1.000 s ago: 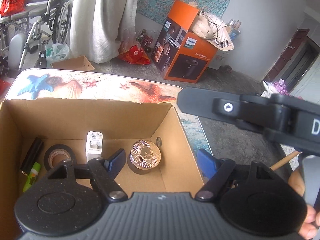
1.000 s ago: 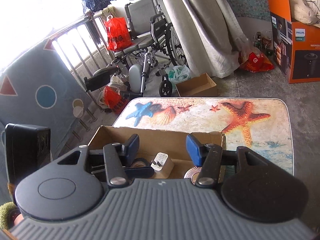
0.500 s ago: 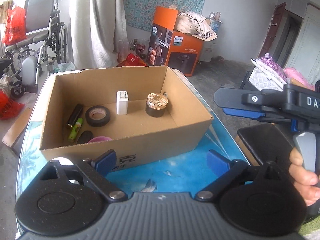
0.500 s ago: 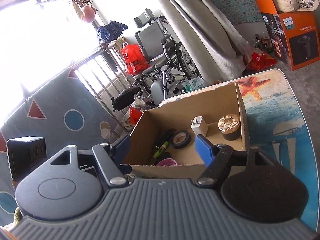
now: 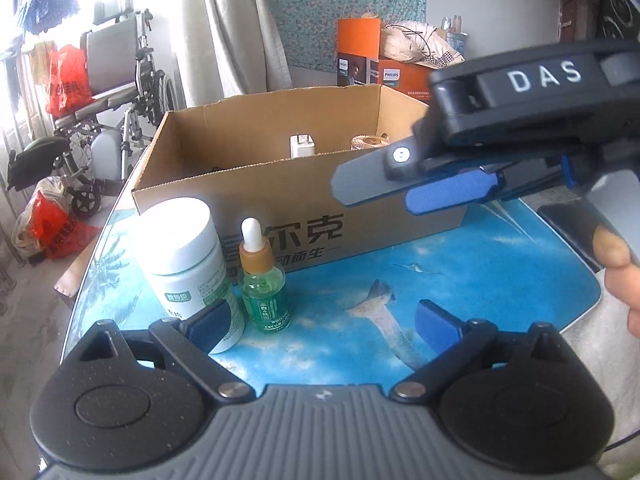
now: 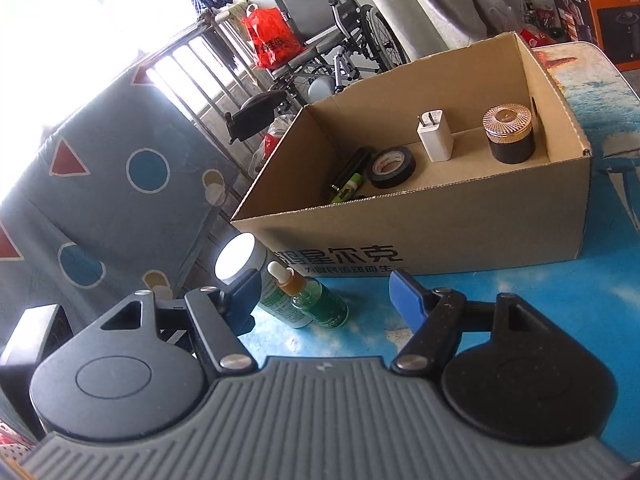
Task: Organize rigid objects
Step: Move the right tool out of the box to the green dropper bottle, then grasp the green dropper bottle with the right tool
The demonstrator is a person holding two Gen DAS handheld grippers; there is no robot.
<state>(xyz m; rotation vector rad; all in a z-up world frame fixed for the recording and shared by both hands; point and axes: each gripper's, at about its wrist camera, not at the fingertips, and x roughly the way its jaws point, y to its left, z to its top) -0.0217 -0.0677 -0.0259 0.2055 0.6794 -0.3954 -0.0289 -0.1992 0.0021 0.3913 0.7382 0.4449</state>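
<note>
A cardboard box stands on the blue table; it also shows in the right wrist view. Inside it are a white charger, a gold-lidded jar, a black tape roll and a green marker. In front of the box stand a white-capped bottle and a green dropper bottle, also in the right wrist view. My left gripper is open and empty just before the two bottles. My right gripper is open and empty above them.
A wheelchair and red bags stand left of the table. An orange Philips box is behind. A patterned blue panel stands at the table's left side.
Both grippers have pulled back from over the box to its front side and dropped lower. The two bottles have come into view close to the fingers.
</note>
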